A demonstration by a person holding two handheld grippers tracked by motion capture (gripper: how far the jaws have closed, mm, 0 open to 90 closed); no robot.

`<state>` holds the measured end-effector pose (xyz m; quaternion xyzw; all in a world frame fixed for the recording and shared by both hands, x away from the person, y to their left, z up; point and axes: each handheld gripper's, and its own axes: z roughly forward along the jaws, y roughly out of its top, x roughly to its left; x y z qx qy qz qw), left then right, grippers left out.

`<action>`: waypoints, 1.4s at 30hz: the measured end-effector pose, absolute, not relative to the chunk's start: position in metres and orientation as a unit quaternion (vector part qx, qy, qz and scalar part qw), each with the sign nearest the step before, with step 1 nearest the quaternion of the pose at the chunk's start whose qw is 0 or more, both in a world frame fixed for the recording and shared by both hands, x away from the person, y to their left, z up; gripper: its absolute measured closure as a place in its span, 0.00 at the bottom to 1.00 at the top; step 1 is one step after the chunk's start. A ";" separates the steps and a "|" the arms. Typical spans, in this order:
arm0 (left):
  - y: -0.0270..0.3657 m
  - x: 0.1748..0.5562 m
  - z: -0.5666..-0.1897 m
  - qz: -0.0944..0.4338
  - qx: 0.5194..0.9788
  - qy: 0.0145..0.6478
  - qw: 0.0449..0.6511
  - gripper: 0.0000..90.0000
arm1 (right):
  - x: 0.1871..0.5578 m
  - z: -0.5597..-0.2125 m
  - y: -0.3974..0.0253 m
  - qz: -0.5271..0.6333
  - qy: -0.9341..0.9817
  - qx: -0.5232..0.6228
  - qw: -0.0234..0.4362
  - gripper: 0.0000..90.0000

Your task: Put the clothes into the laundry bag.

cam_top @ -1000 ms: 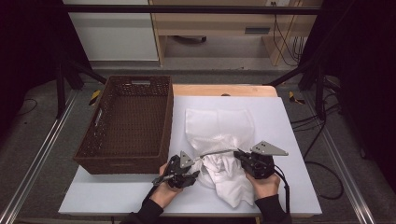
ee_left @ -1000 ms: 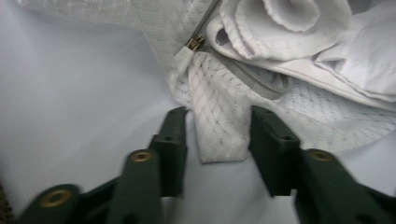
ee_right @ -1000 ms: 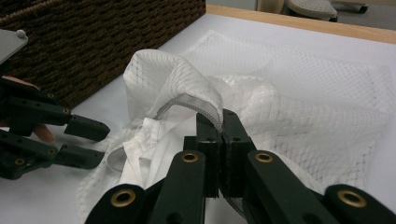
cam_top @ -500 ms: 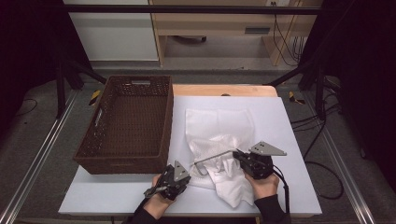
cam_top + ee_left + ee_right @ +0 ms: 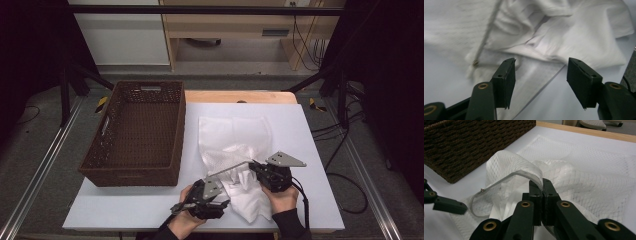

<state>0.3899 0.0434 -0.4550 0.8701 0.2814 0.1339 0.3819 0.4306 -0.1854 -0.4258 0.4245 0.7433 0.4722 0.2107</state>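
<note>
While my right gripper (image 5: pixel 256 169) keeps its jaws clenched on the zipper edge of the white mesh laundry bag (image 5: pixel 235 150), my left gripper (image 5: pixel 220 204) sits with its jaws spread wide, grasping nothing. From the right gripper view the jaws (image 5: pixel 541 187) pinch the bag's grey-white zipper band (image 5: pixel 506 178) and lift it into an arch above the tabletop (image 5: pixel 310 145), so the bag's mouth gapes toward my left. White cloth (image 5: pixel 504 207) shows inside that opening. In the left gripper view my parted jaws frame the crumpled white fabric (image 5: pixel 579 37) lying on the tabletop, with the zipper band (image 5: pixel 489 27) running slantwise at upper left; neither jaw pad touches the cloth. Seen from above, the bag lies on the white tabletop, right of centre, its far part flat and its near end bunched between my two hands. Just to the left of it stands the brown wicker basket (image 5: pixel 107 150), close beside the bag's left edge.
</note>
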 end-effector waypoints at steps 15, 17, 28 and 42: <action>-0.011 0.396 -0.475 0.117 0.883 0.259 0.374 0.74 | 0.432 -0.426 -0.186 0.474 0.742 0.426 0.208 0.98; -0.010 0.396 -0.469 0.111 0.887 0.253 0.371 0.84 | 0.432 -0.426 -0.186 0.473 0.743 0.425 0.209 0.98; 0.005 0.416 -0.434 0.117 0.857 0.276 0.419 0.88 | 0.430 -0.421 -0.190 0.481 0.738 0.424 0.212 0.98; 0.004 0.458 -0.466 0.195 0.842 0.324 0.384 0.67 | 0.429 -0.421 -0.189 0.480 0.741 0.421 0.208 0.98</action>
